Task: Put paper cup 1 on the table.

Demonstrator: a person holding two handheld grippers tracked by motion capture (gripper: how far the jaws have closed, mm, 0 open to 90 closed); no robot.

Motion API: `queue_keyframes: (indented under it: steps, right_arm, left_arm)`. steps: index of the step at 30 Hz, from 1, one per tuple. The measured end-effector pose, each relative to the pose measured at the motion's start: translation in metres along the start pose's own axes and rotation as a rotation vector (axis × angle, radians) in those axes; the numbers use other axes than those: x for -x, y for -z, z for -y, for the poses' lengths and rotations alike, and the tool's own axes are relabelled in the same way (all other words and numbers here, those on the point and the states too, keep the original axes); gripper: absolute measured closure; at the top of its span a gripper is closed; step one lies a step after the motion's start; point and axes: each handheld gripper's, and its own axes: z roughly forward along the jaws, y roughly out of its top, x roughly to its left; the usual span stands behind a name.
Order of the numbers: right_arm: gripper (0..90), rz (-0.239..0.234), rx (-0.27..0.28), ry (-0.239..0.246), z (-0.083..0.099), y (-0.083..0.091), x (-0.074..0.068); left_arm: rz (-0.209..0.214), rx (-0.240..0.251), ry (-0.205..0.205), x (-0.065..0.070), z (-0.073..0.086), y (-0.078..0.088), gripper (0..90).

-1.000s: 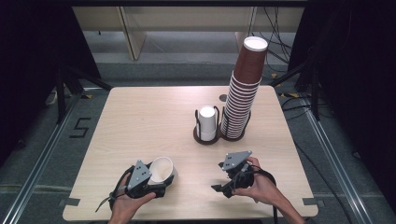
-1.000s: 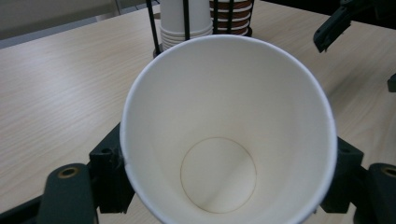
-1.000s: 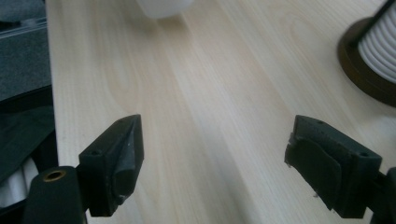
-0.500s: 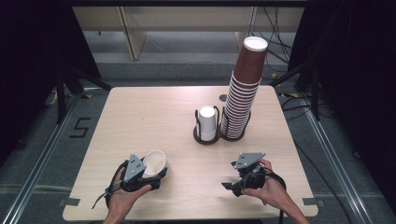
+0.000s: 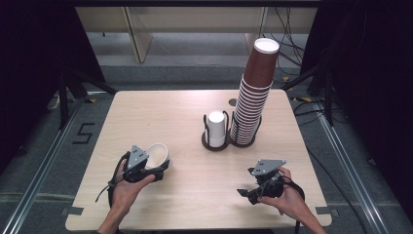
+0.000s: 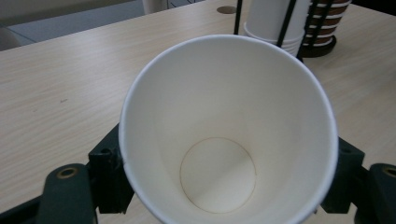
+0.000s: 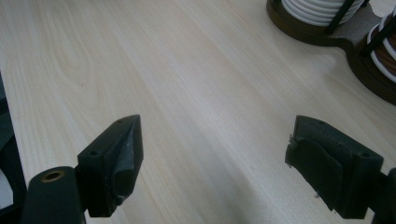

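A white paper cup lies tilted in my left gripper near the table's front left, its mouth turned up toward the camera. In the left gripper view the cup's empty inside sits between the black jaws of my left gripper, which press on its walls. My right gripper hovers low over the front right of the table, open. In the right gripper view my right gripper has bare wood between its wide-apart jaws.
A dark twin cup holder stands at the table's middle right. It carries a short stack of white cups and a tall leaning stack of brown cups. The holder's base lies ahead of the right gripper.
The left hand has carried the cup a little left and away from the front edge. The right hand has drifted right along the front edge. Both jaw states look unchanged.
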Motion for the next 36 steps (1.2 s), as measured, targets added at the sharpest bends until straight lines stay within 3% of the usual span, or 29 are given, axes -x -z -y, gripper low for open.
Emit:
queue_keyframes:
  steps: [10, 21, 27, 29, 30, 34, 35, 36]
  right_arm:
    - [18.5, 0.005, -0.009, -0.005, 0.005, 0.002, 0.001]
    - [18.5, -0.001, -0.027, -0.007, 0.008, 0.001, -0.001]
    - [18.4, -0.007, -0.033, 0.013, 0.008, -0.002, -0.001]
    - [18.4, -0.004, -0.023, 0.010, 0.009, -0.003, -0.001]
    - [18.5, -0.003, -0.039, -0.016, 0.009, -0.002, -0.003]
    - [18.4, -0.004, -0.031, 0.001, 0.010, -0.004, -0.002]
    - [18.5, -0.007, -0.034, 0.033, 0.010, -0.003, 0.000]
    - [18.5, -0.007, -0.034, 0.033, 0.010, -0.003, 0.000]
  left_arm:
    - [-0.048, -0.055, 0.004, -0.023, -0.021, -0.024, 23.0]
    - [-0.144, -0.101, 0.012, -0.056, -0.042, -0.053, 22.6]
    - [-0.180, -0.144, 0.005, -0.071, -0.045, -0.072, 22.5]
    - [-0.186, -0.147, 0.009, -0.072, -0.045, -0.075, 22.5]
    - [-0.184, -0.158, -0.001, -0.075, -0.045, -0.078, 22.5]
    - [-0.192, -0.173, 0.000, -0.078, -0.045, -0.088, 22.4]
    - [-0.197, -0.182, 0.004, -0.079, -0.045, -0.093, 22.3]
    - [-0.197, -0.182, 0.004, -0.079, -0.045, -0.093, 22.3]
